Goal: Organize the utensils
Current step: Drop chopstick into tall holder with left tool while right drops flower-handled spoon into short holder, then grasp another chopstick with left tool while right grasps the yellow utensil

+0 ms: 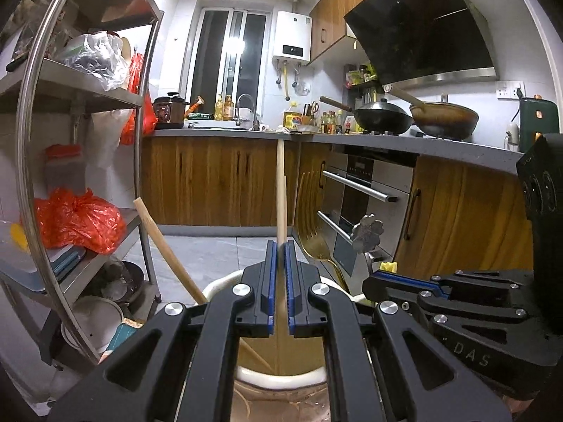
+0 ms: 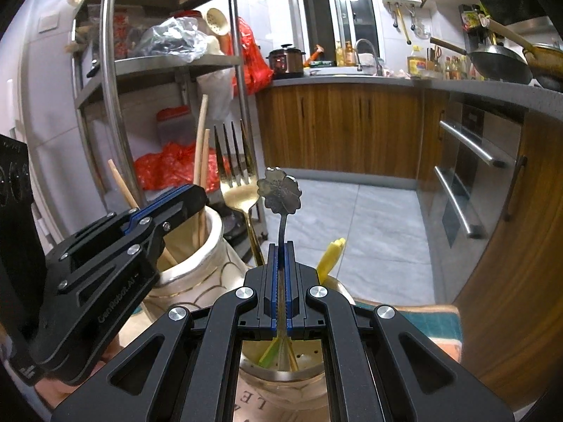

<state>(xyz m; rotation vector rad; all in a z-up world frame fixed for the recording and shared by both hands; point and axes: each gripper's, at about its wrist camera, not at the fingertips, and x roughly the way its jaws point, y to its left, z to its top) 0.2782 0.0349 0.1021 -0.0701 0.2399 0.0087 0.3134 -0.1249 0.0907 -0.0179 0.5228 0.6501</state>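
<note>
Left claw (image 1: 280, 246) pinching chopstick (image 1: 280, 190) over cream jar (image 1: 225, 283) | right claw (image 2: 280, 248) clamping flower-handled spoon (image 2: 279, 190) above perforated holder (image 2: 309, 369) | sorting by type, likely.

Wooden chopstick (image 1: 281, 190): lower length hidden behind the left gripper (image 1: 280, 288) and its pads.
Flower-ended spoon (image 2: 280, 190): bowl end hidden inside the metal holder (image 2: 281, 369).
Cream ceramic jar (image 2: 211, 246): base hidden behind gripper bodies.
Counter bottles (image 1: 330, 121): labels too small to read.
</note>
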